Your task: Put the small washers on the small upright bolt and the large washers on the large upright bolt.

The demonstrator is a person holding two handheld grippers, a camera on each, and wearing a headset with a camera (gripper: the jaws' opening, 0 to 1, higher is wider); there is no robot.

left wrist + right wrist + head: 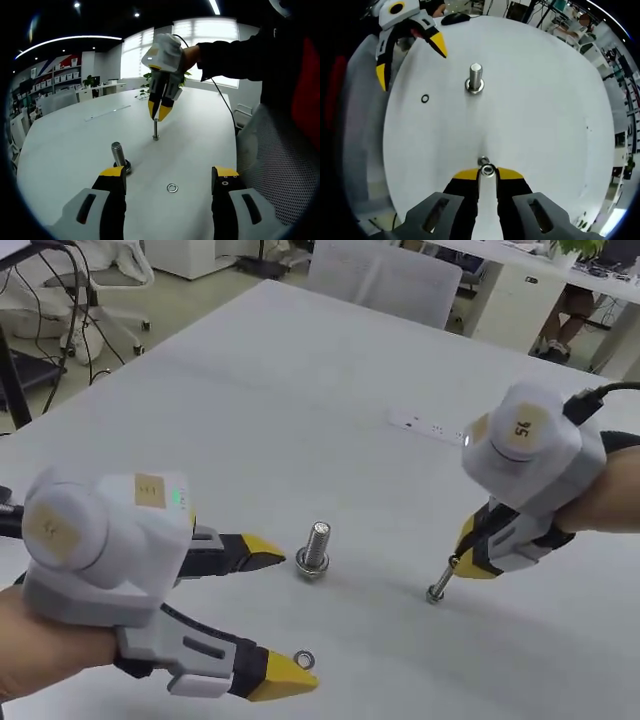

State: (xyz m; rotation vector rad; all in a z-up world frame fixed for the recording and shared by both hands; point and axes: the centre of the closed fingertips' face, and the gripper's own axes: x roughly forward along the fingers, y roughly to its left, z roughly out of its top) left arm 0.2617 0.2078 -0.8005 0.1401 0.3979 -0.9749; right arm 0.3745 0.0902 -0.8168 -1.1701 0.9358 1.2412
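Currently pinching what looks like a small washer (487, 170) in right gripper (487, 175), nearly shut, atop small bolt (438, 588), right of large bolt (316, 548). Keep level over thread, release gently. Holding left gripper (275, 612) wide open, empty, beside loose washer (304, 659).

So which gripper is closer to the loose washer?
Left. The left gripper, open, has the washer just past its jaw tips; the right gripper is at the small bolt.
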